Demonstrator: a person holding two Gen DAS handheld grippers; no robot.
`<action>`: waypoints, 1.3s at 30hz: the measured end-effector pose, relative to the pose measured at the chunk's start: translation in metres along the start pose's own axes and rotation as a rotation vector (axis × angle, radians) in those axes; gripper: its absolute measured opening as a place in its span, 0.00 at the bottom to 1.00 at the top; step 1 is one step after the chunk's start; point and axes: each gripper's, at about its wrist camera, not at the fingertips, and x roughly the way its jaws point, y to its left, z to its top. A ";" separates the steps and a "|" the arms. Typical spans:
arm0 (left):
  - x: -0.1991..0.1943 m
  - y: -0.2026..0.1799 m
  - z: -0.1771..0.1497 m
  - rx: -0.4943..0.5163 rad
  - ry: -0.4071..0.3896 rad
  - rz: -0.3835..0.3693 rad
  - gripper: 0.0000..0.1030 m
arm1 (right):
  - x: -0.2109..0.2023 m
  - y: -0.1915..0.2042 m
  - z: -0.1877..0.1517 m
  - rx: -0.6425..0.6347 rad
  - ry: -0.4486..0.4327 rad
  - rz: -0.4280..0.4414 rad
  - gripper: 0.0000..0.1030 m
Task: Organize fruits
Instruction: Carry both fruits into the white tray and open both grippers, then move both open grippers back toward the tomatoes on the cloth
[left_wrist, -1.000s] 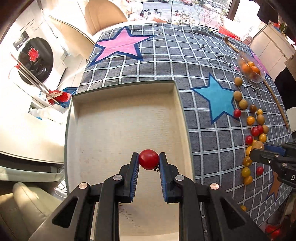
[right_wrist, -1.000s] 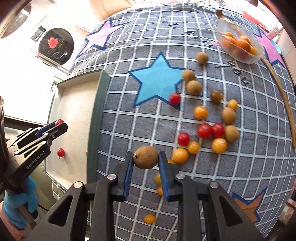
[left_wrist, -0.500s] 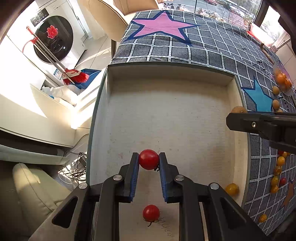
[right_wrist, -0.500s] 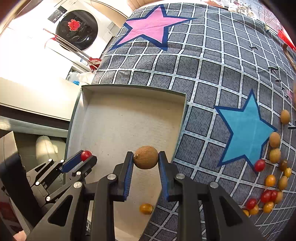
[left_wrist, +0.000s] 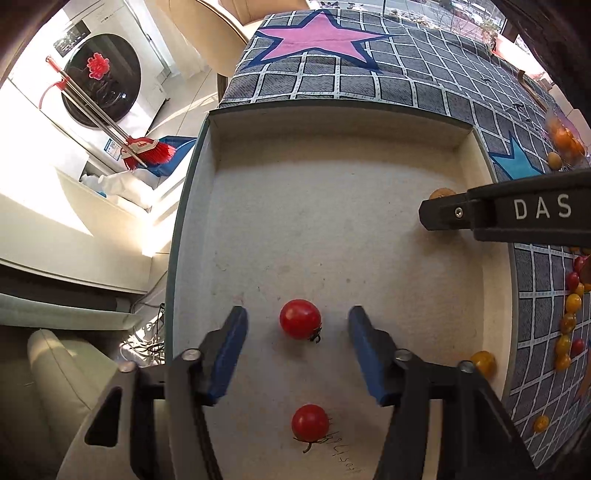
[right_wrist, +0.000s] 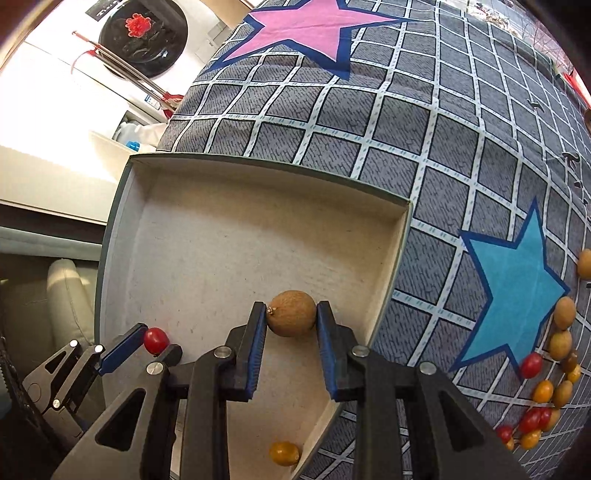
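Observation:
My left gripper is open over the shallow cream box. A red cherry tomato sits free between its spread fingers, and a second red tomato lies on the box floor below. My right gripper is shut on a brown longan and holds it over the box's right side. In the left wrist view the right gripper reaches in from the right with the longan peeking behind it. The left gripper also shows in the right wrist view, at lower left.
A yellow tomato lies in the box by its right wall, also seen in the right wrist view. Several red, yellow and brown fruits are scattered on the grey checked tablecloth. A clear bowl of orange fruit stands far right.
My left gripper has opened and let go of the red tomato above the box floor. My right gripper has carried the longan left, from over the tablecloth to over the box.

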 end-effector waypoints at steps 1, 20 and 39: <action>-0.004 0.000 -0.001 -0.001 -0.025 0.012 0.87 | 0.000 -0.001 0.001 0.005 0.004 0.009 0.35; -0.063 -0.053 -0.013 0.183 -0.047 -0.046 0.87 | -0.106 -0.080 -0.070 0.204 -0.149 0.011 0.81; -0.052 -0.218 -0.018 0.370 0.057 -0.235 0.87 | -0.106 -0.222 -0.240 0.512 -0.022 -0.121 0.81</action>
